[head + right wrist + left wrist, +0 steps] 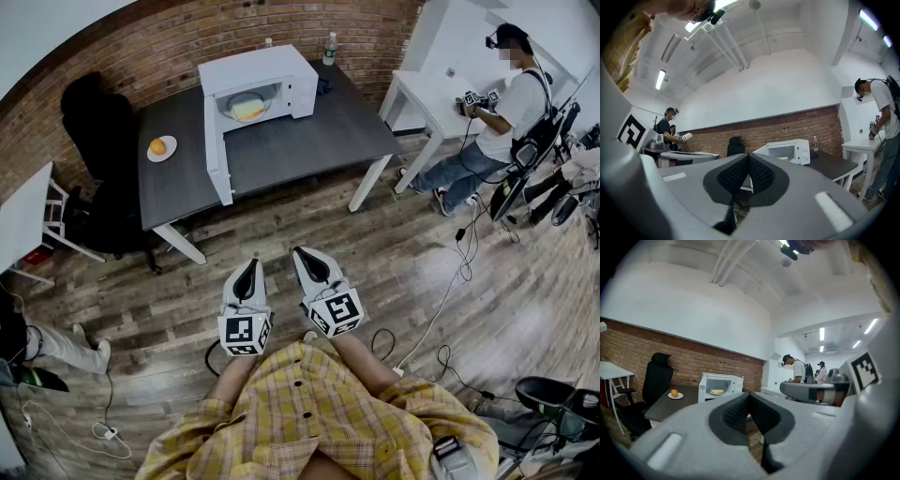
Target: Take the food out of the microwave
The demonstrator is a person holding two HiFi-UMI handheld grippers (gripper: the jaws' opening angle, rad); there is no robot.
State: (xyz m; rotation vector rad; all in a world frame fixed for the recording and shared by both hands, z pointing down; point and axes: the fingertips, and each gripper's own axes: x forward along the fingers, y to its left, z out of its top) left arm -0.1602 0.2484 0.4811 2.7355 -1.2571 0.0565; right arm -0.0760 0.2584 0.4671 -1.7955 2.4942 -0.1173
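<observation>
A white microwave (pixel 267 80) stands on the dark table (pixel 309 141) with its door (pixel 215 155) swung open toward me. Inside it a plate of yellow food (pixel 247 106) shows; the same food (pixel 716 392) is small and far in the left gripper view. The microwave (pixel 790 152) appears distant in the right gripper view too. My left gripper (pixel 247 270) and right gripper (pixel 306 255) hang side by side over the wooden floor, well short of the table, both shut and empty.
A small plate with an orange item (pixel 161 147) sits at the table's left end. A black office chair (pixel 98 127) stands left of the table. A bottle (pixel 330 49) stands behind the microwave. A person (pixel 502 103) works at a white table (pixel 431 94) on the right. Cables (pixel 450 291) trail across the floor.
</observation>
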